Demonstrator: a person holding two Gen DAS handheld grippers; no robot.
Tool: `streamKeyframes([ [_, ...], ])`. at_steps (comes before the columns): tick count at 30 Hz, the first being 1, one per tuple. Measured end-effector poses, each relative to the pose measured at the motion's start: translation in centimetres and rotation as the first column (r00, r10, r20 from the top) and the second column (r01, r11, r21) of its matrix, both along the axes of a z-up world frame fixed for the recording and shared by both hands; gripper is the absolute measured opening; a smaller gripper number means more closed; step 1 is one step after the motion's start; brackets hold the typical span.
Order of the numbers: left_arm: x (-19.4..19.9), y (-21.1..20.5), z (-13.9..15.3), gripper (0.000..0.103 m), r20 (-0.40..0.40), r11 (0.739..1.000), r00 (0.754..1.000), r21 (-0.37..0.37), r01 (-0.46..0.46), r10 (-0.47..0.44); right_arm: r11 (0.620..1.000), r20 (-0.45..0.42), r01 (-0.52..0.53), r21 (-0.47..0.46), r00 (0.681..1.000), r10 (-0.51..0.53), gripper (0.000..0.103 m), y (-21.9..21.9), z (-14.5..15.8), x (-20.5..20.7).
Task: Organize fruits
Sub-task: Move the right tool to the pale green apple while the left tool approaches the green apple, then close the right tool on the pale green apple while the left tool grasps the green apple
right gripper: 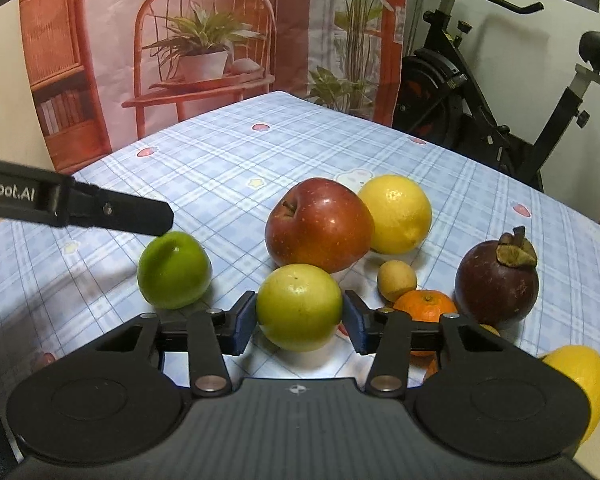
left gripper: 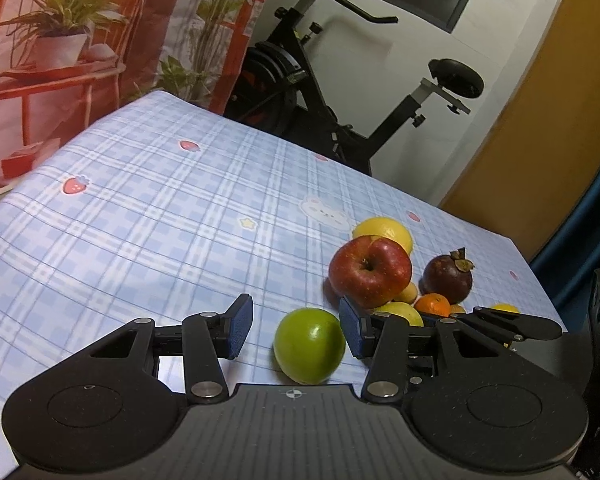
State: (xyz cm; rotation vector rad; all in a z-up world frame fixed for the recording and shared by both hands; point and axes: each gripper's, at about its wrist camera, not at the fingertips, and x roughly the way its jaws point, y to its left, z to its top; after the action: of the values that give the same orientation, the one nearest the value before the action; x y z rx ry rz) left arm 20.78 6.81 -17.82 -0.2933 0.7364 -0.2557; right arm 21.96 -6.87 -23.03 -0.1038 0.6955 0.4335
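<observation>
Nearest on the left, the left gripper brackets the green apple, its left pad clear. Rightward, the right gripper pinches the yellow-green apple on the tablecloth. Picking stage; next, lift gently clear of the red apple.

The surface wears a pale blue and white plaid cloth dotted with pink strawberries, yellow stars and white bunny faces. On it sit a glossy bright green round fruit, a yellow-green round fruit, a speckled deep red apple, a bright yellow lemon, a small tan round fruit, an orange mandarin and a dark purple mangosteen with a dull olive-brown cap. Both black grippers carry dark blue textured pads on their fingers.
</observation>
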Motion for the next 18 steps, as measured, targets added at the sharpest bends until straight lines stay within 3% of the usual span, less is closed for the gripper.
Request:
streamKeyframes([
  [18, 0.9, -1.6, -1.6, 0.055, -0.04, 0.999, 0.999, 0.01, 0.035, -0.034, 1.0, 0.023, 0.013, -0.002, 1.0, -0.013, 0.048, 0.1, -0.1, -0.8],
])
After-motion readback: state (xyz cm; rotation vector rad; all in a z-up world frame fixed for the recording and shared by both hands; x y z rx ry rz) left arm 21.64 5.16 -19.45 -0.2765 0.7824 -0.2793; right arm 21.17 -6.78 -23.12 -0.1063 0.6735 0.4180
